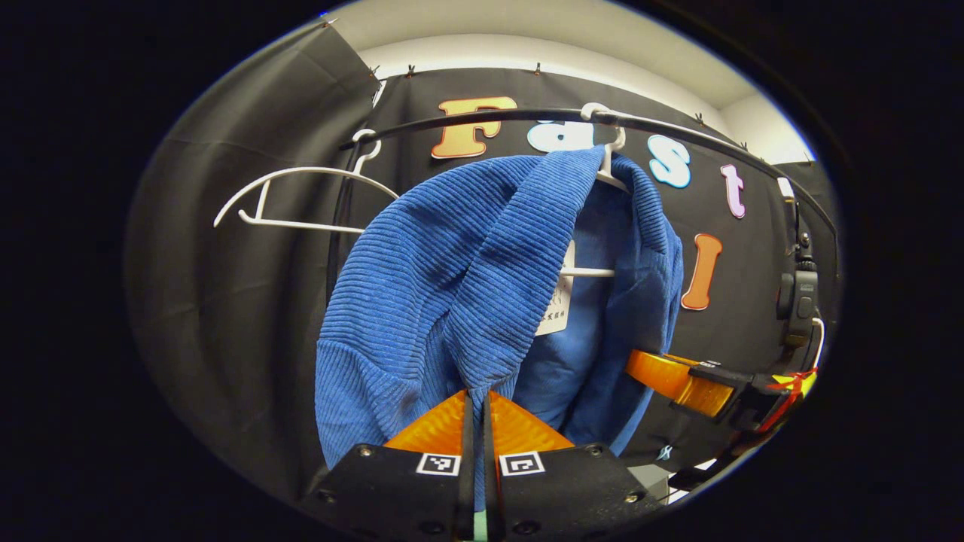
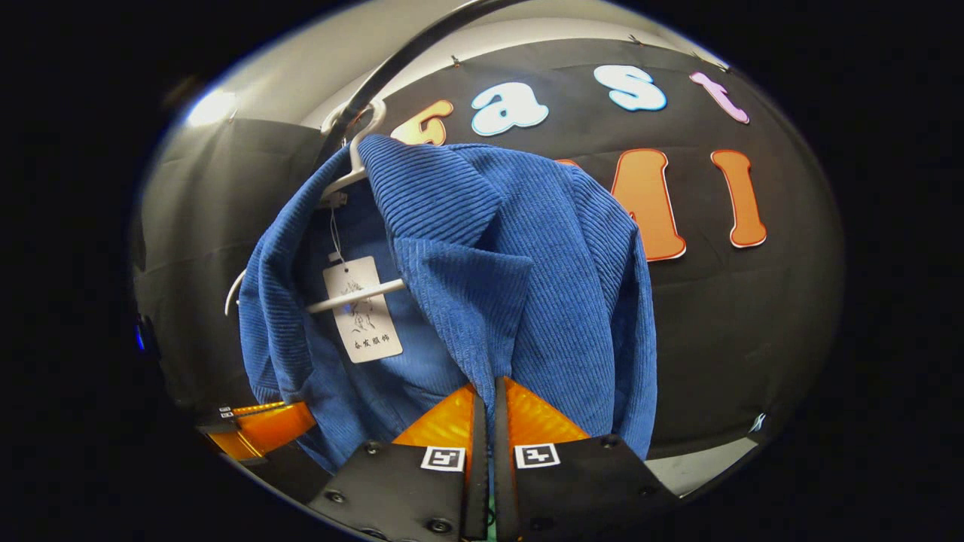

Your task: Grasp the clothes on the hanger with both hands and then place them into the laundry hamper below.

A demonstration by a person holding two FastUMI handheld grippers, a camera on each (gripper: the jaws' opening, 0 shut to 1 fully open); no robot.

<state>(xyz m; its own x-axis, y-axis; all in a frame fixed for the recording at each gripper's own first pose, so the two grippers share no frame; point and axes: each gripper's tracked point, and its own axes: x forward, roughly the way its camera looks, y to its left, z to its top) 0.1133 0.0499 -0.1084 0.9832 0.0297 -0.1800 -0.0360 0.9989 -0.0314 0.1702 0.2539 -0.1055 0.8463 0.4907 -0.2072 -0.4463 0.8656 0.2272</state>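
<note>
Garment: a blue ribbed corduroy-like jacket (image 1: 459,278) hangs on a white plastic hanger (image 1: 602,169) hooked over a dark curved rail (image 1: 527,117); it is bunched and pulled toward each camera rather than hanging flat.
Garment axis: long axis runs roughly top to bottom, collar up at the hanger hook, cloth trailing down to the grippers.
Tag: a pale paper tag (image 2: 362,309) hangs on a string inside the open front, just in front of the hanger's crossbar; it carries a small drawing and a line of characters too small to make out.
Fiducial squares: black-and-white coded markers sit on each gripper body near the fingers.
Left gripper (image 1: 476,403): fingers drawn together, pinching a fold of the blue cloth between them.
Right gripper (image 2: 487,395): fingers drawn together on another fold of the same jacket; in the left gripper view it shows at the jacket's lower right edge.
Spare hanger (image 1: 301,199): a second white hanger, bare, hangs on the rail to the left of the jacket.
Backdrop: black cloth wall (image 2: 738,316) behind everything.
</note>
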